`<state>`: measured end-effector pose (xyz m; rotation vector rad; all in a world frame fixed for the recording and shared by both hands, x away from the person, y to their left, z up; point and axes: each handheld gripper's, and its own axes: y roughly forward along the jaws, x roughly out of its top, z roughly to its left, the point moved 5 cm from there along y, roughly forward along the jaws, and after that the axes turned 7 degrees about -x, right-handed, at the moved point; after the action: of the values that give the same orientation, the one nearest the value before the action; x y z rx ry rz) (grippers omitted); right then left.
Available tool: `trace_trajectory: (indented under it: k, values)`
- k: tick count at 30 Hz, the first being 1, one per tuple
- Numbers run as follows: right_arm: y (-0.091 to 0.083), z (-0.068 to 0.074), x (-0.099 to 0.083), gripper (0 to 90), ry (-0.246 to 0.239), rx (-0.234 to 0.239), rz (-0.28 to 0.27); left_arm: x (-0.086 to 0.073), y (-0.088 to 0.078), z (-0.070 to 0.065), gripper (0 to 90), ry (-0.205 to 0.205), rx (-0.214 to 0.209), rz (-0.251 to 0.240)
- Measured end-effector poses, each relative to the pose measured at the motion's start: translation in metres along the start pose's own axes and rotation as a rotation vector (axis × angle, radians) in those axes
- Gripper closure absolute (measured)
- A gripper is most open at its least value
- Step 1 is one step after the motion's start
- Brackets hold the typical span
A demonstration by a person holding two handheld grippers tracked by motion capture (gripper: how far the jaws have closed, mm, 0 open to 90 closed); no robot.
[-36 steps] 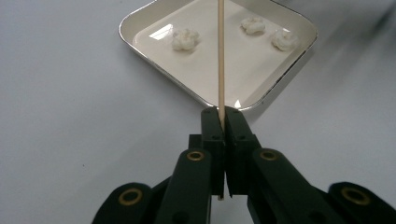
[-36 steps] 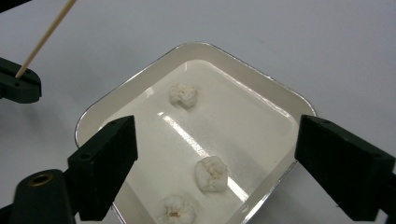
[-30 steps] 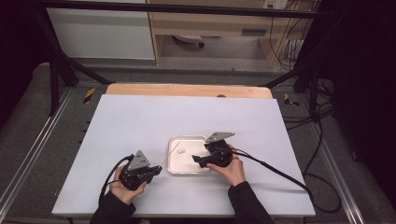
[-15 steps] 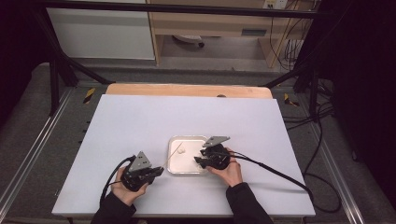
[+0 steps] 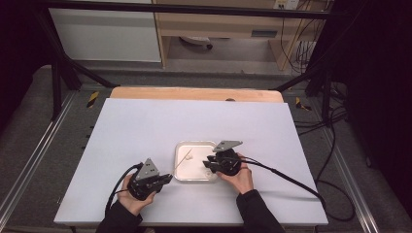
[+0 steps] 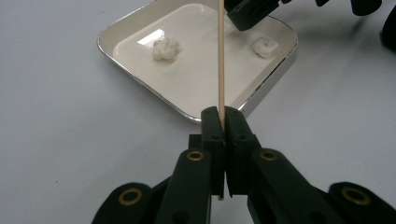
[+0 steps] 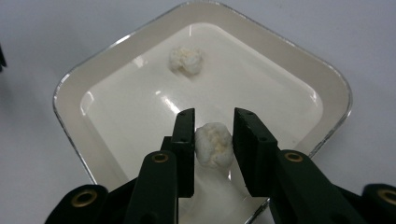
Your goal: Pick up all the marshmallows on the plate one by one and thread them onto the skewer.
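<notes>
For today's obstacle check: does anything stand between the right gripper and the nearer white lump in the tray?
Nothing visible does: the white lump already lies between the jaws of the right gripper, which have just been closing.

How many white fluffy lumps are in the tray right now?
2. One white fluffy lump sits between the right gripper jaws, which have just been closing; the other lies farther back in the shallow white metal-rimmed tray.
</notes>
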<state>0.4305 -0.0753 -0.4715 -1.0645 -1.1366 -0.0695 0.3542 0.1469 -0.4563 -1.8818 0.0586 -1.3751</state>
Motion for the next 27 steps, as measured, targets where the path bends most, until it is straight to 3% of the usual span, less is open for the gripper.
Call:
trace_trajectory:
  k: [11,12,16,27]
  values:
    - [-0.041,-0.002,0.027,70.9,0.111,0.114,-0.164,0.002,0.003,-0.005,88.0,0.008,-0.006,-0.018]
    - [-0.048,-0.001,0.032,70.9,0.139,0.146,-0.196,0.003,0.003,-0.006,88.0,0.009,-0.008,-0.019]
    - [-0.061,-0.003,0.042,70.9,0.195,0.192,-0.262,0.004,0.004,-0.006,88.0,0.005,-0.011,-0.028]
    - [-0.067,0.000,0.058,70.8,0.247,0.264,-0.317,0.007,0.006,-0.013,88.0,0.025,-0.024,-0.042]
